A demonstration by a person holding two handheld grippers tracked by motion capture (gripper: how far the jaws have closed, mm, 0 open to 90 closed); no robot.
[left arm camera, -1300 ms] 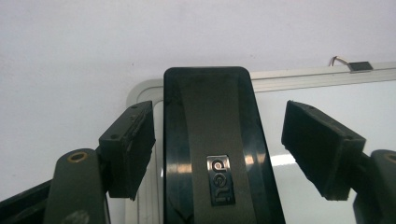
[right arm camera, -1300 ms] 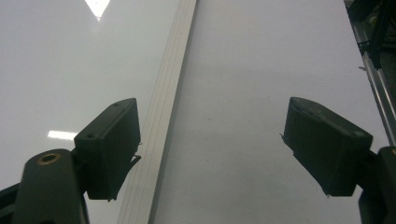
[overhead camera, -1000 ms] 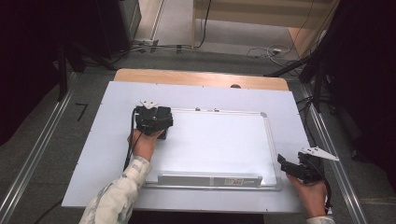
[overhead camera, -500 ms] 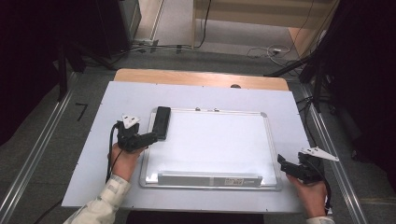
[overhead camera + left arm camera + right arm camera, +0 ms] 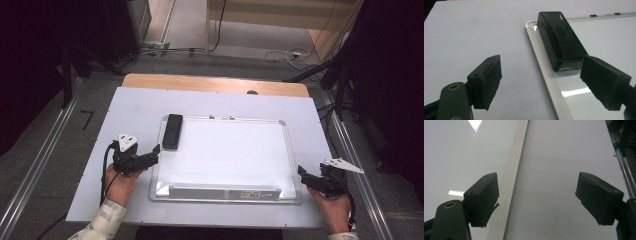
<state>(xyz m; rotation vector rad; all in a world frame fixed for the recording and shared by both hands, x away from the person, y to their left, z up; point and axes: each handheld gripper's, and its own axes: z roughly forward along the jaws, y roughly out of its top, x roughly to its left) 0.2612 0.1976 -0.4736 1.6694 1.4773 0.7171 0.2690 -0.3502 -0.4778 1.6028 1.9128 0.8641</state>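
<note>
The left gripper (image 5: 150, 155) is backing away now, jaws spread wide and holding nothing. A second ago it sat over the black eraser (image 5: 172, 131) at the far-left corner of the whiteboard (image 5: 235, 155); half a second ago it had already slid left and nearer, and now it sits nearer still, off the board's left edge on the white table sheet (image 5: 100, 125). The eraser stays where it was set down, lying flat along the board's left frame at the far corner, well apart from the jaws.

In the left gripper view the eraser (image 5: 560, 40) lies ahead, beyond the jaws, its near end just past the right pad (image 5: 604, 80), not between the pads. No contact there.

Over on the right, the right gripper (image 5: 305, 175) has not moved across these moments: it rests at the near-right corner of the board, jaws wide apart and empty. Its own view looks along the board's aluminium frame (image 5: 511, 177), with the left pad (image 5: 482, 197) standing in front of that rail.

My read: the release is done and the eraser is parked on a board that looks clean. What's left is likely just the left hand finishing its retreat.
</note>
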